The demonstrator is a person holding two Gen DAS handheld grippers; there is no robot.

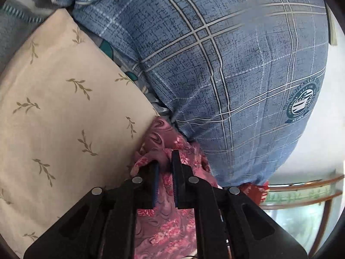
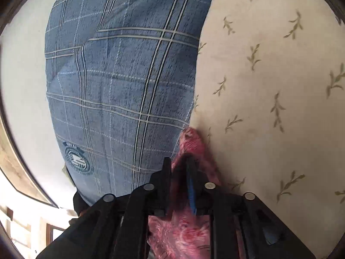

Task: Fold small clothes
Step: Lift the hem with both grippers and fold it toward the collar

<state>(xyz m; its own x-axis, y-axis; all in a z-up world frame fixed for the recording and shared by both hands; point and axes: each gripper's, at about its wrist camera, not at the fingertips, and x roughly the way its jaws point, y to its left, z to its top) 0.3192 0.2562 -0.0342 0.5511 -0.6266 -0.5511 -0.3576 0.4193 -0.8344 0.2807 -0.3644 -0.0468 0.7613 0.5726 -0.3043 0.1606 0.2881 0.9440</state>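
A pink floral garment (image 1: 159,133) runs up from under the camera, and my left gripper (image 1: 166,159) is shut on a bunched edge of it. The cloth's top touches the seam where a cream pillow meets a blue plaid cushion. In the right wrist view the same pink garment (image 2: 190,138) rises between the fingers of my right gripper (image 2: 177,159). Those jaws stand a little apart, and the cloth lies loosely between them, draped against the right finger (image 2: 190,172). More of the pink fabric (image 2: 179,233) hangs below the jaws.
A big blue plaid cushion (image 1: 215,75) with a round badge print (image 1: 300,102) and a cream leaf-print pillow (image 1: 54,108) fill the view right in front. Both show again from the right wrist, blue cushion (image 2: 118,86) and cream pillow (image 2: 269,86). A white wall (image 2: 21,86) and a wooden window frame (image 1: 301,185) lie at the side.
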